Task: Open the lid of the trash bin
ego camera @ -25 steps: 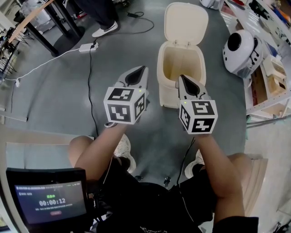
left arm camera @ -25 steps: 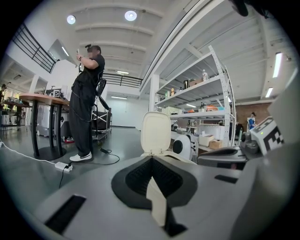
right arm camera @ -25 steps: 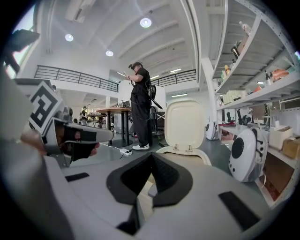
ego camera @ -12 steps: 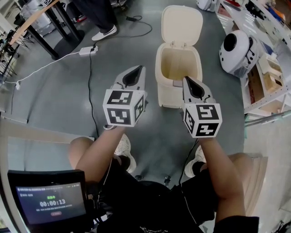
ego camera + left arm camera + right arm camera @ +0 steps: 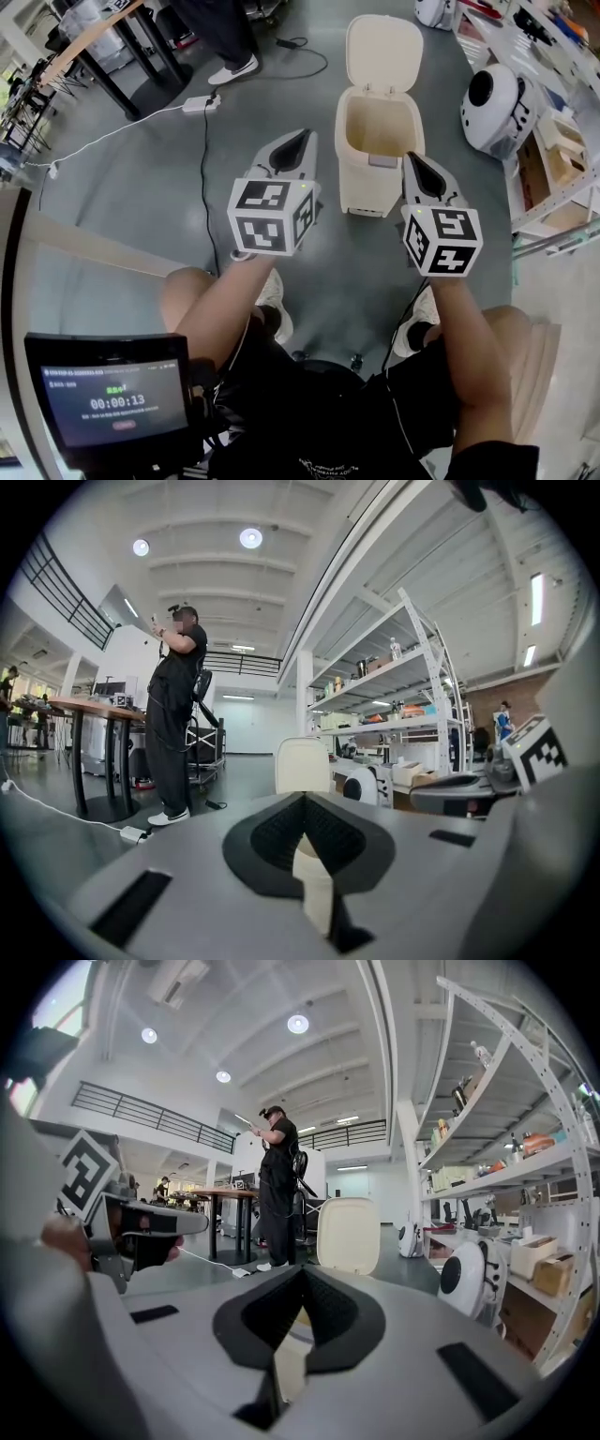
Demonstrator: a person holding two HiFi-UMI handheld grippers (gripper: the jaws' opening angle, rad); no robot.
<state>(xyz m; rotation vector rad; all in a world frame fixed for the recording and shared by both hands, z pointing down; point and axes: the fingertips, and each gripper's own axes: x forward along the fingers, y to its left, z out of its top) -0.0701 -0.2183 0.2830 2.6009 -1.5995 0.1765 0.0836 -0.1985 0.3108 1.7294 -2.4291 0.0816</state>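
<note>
The cream trash bin (image 5: 375, 159) stood on the floor just ahead of the left gripper (image 5: 298, 142) and right gripper (image 5: 419, 169), both clenched on nothing, its light, stiff-looking lid (image 5: 382, 52) already upright, best taken by its front lip, while only the head view showed the seemingly empty inside.

Head view: high, steeply down, trash bin (image 5: 366, 192) near at 12 o'clock | both gripper views: low, level, forward | all three share the upright lid (image 5: 348, 1234).
</note>
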